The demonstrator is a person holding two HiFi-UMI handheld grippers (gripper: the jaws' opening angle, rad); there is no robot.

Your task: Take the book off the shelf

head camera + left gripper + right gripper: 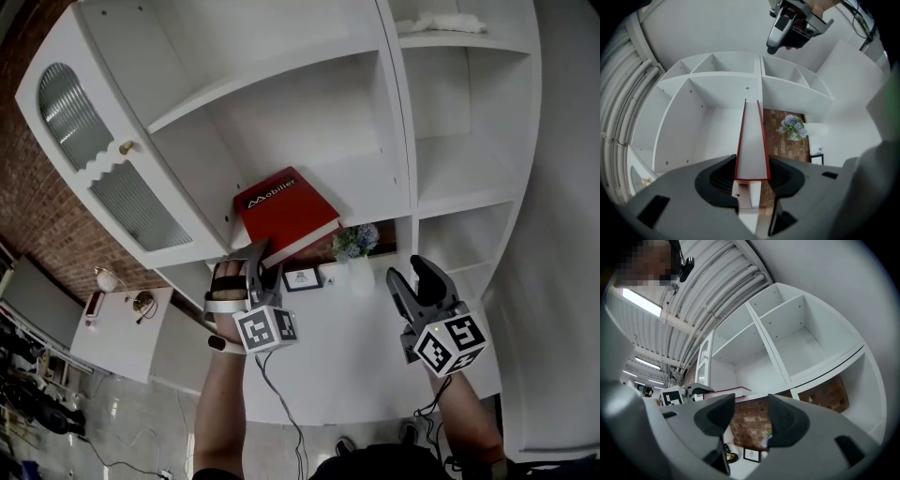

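Finds a red hardcover book with white cover lettering (284, 208) lying flat on a board of the tall white open shelf unit (309, 112). Places it in the compartment left of the central upright, near corner jutting past the board's front edge.

Finds the left grey two-jaw gripper (255, 258) clamped on that near edge, pointing into the compartment. Confirms from the left gripper view: both dark pads (717, 178) pressed against the red covers, white page edge between them, book running away toward the far back panel.

Finds the right grey two-jaw gripper (412, 272) well apart to the right of the book, in front of the unit's right-hand column. Records its jaws standing wide with nothing between them. Sees through the gap, in the right gripper view, only the brick backing of a lower niche (825, 397).

Notes a black-and-white marker cube on each gripper, left (265, 328) and right (452, 342).

Notes below the book, on the white counter (337, 347): a bunch of blue and white flowers (355, 240) in a white vase (361, 277), and just left of it a small black-framed picture (302, 277).

Notes at the unit's left a white cabinet door with ribbed glass panes (98, 159) and a brass knob (126, 147). Notes a folded white cloth (441, 23) on the top right shelf.
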